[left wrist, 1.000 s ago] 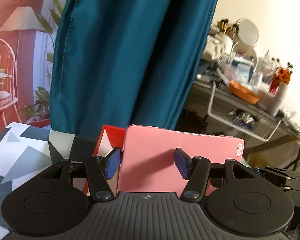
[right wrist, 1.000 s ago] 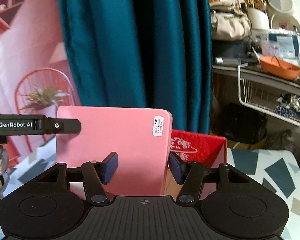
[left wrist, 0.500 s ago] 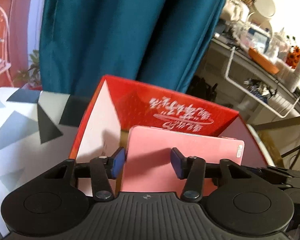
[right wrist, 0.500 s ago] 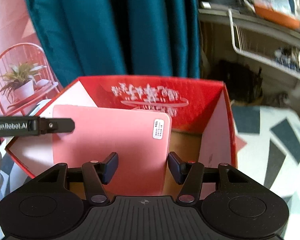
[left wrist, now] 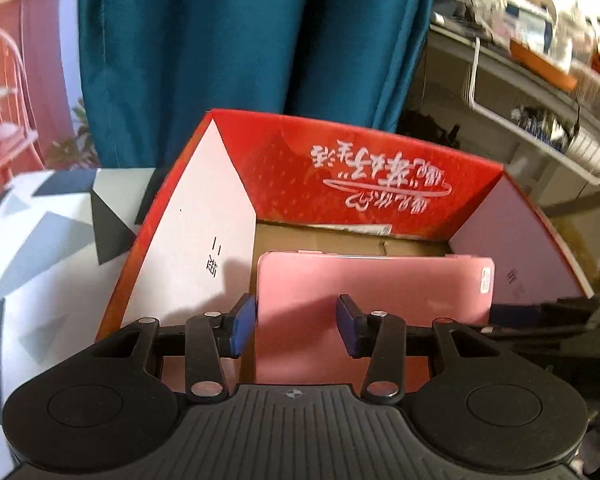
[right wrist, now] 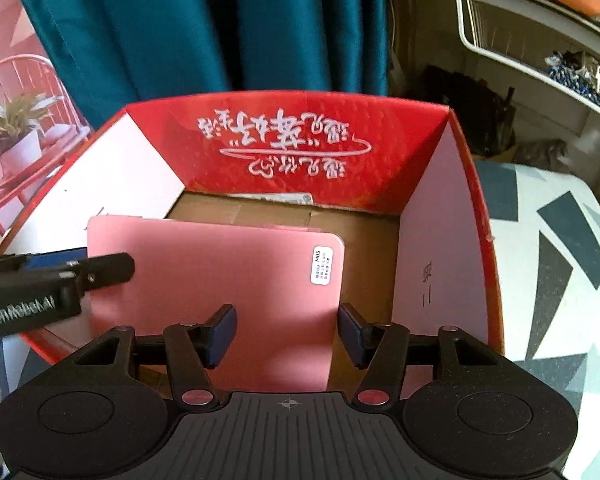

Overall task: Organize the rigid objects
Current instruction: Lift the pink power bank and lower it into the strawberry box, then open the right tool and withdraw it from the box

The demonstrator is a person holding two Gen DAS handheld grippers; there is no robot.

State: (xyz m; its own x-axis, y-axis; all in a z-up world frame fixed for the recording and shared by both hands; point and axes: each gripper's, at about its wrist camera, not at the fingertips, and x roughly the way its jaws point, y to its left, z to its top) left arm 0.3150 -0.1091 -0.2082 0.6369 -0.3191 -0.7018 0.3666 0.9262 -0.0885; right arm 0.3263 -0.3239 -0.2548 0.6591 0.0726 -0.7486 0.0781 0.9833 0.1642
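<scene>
Clearly the coming move turns on how the pink case point(left wrist: 374, 292) sits over the red box point(left wrist: 380, 172): it is a flat, wide slab held edge-on between the two tools, its long axis running left to right, its far edge already below the box rim and above the brown cardboard floor point(right wrist: 352, 236). It appears not yet to rest on that floor, though the near edge is hidden behind the tools. The left gripper point(left wrist: 296, 326) straddles the case's left end, with one blue pad against the left edge and the other lying over the pink face. The right gripper point(right wrist: 288, 330) takes the case's right end the same way, the outer pad close to the right edge. Whether either pair of pads truly presses the case I cannot tell; both stand partly apart. The box stands on a patterned tabletop point(right wrist: 560, 264), with its white side flaps splayed.
</scene>
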